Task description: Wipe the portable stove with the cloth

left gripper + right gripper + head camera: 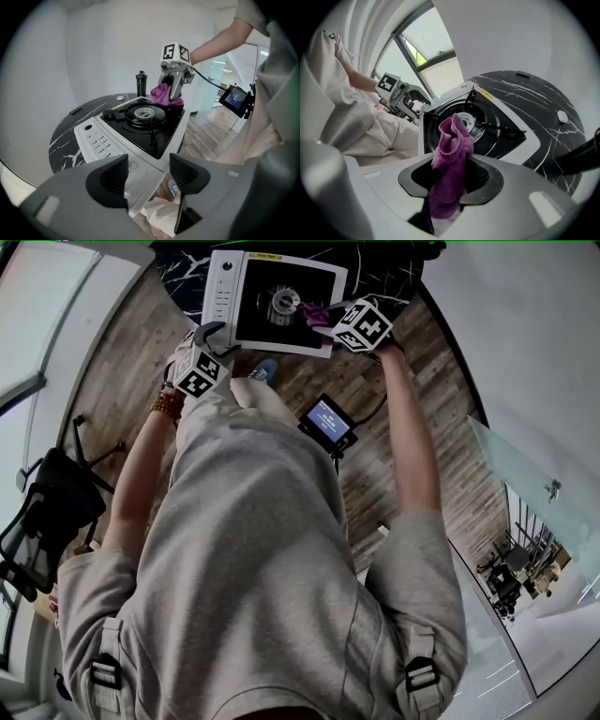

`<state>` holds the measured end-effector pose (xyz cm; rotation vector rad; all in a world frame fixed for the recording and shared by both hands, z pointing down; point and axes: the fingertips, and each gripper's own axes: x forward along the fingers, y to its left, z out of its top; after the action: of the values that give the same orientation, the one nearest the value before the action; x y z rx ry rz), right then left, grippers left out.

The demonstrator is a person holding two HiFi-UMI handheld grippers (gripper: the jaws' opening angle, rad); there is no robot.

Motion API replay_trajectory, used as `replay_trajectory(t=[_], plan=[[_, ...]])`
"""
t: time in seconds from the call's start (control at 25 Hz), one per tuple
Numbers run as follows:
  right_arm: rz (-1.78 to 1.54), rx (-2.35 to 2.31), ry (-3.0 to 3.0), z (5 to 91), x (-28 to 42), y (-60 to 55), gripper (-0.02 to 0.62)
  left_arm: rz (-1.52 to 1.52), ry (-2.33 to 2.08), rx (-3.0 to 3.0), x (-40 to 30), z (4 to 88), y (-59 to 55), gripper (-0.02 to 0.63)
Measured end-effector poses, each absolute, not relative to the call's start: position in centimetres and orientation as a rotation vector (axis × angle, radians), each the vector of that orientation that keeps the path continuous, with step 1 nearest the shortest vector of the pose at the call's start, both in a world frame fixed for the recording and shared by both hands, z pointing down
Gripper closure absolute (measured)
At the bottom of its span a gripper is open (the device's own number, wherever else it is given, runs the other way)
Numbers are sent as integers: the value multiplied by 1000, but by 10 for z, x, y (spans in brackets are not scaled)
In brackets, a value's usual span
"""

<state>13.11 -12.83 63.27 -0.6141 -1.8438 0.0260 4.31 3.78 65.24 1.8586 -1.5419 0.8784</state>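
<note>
Dim, soft daylight with muted colour. A window (423, 56) at the far left of the right gripper view glares white, the brightest patch. The portable stove (136, 129) carries a faint sheen, and shadows are weak. The purple cloth (452, 140) is sharp, the nearest foreground blurred. All views bend like a fisheye, both gripper views with black corners.

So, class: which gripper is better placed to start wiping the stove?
Right. The right gripper is shut on the cloth, over the stove. The left gripper only has the stove's corner between its jaws, no cloth.
</note>
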Motion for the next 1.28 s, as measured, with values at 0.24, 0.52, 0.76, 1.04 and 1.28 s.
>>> replay_trajectory(t=[0.24,0.52,0.76,1.04,1.28], plan=[[46,-452,-2013,591,77,-186,436,891,-1538,1927,45,651,41,344],[39,-296,-2020,601,23,-213,434,862,-1514,1966,43,649,42,345],[-92,-319,-1862,632,13,-205,433,843,-1478,2018,46,647,46,348],[-142,-370,-1742,646,8,-197,434,759,-1547,2004,15,644,44,339],[-145,-384,-1707,647,6,-197,436,646,-1578,1991,15,642,42,318]])
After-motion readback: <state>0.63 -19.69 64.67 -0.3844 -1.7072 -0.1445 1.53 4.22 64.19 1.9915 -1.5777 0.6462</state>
